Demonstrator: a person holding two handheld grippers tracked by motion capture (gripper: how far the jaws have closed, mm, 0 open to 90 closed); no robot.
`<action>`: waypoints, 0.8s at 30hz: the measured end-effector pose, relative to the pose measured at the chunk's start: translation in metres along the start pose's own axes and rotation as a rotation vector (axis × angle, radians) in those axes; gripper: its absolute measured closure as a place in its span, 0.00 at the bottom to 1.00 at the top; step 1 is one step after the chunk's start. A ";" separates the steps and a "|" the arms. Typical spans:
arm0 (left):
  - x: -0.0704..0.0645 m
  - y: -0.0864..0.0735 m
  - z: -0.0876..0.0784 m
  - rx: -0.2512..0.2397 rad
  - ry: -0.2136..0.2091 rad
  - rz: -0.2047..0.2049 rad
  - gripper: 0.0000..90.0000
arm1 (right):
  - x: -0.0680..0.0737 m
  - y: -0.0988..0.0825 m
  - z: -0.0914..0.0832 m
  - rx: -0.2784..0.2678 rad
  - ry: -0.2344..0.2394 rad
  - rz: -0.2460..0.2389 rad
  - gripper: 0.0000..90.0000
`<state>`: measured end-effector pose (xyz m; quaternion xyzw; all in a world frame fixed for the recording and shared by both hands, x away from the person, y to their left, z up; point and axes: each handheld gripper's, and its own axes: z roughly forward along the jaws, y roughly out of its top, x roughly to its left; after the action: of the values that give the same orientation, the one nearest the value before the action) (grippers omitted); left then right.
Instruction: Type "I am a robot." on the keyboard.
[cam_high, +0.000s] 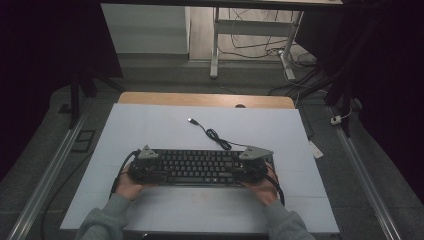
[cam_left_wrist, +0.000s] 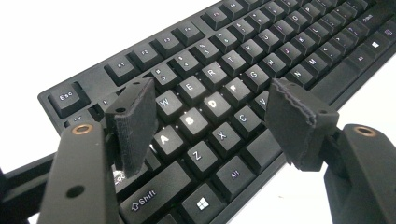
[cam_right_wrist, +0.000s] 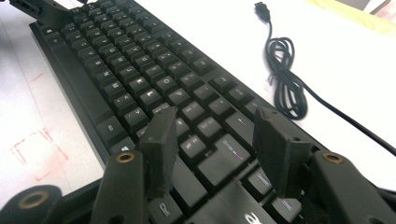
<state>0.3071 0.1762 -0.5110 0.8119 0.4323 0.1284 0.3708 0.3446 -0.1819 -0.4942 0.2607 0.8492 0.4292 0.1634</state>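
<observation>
Left gripper (cam_left_wrist: 210, 121), right gripper (cam_right_wrist: 215, 149): fingers spread, empty, poised over opposite keyboard (cam_high: 197, 166) ends, likely for key-pressing.

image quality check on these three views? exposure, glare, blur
High view: dim, room edges nearly black, keyboard legends unreadable. Left gripper view: table blown out white, glare on the D and F keys, legends sharp. Right gripper view: table overexposed, near keys soft, cable crisp.
</observation>
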 end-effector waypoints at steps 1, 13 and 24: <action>0.000 0.000 0.000 -0.003 0.001 -0.004 0.38 | -0.001 -0.001 -0.002 0.000 -0.003 0.003 0.54; 0.004 -0.012 -0.013 -0.028 0.023 -0.024 0.38 | -0.012 -0.016 -0.021 -0.010 -0.028 0.014 0.52; 0.011 -0.036 -0.034 -0.045 0.042 -0.037 0.38 | -0.024 -0.049 -0.059 0.001 -0.093 0.039 0.51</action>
<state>0.2735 0.2140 -0.5139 0.7924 0.4517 0.1481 0.3823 0.3191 -0.2580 -0.4986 0.2972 0.8356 0.4192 0.1942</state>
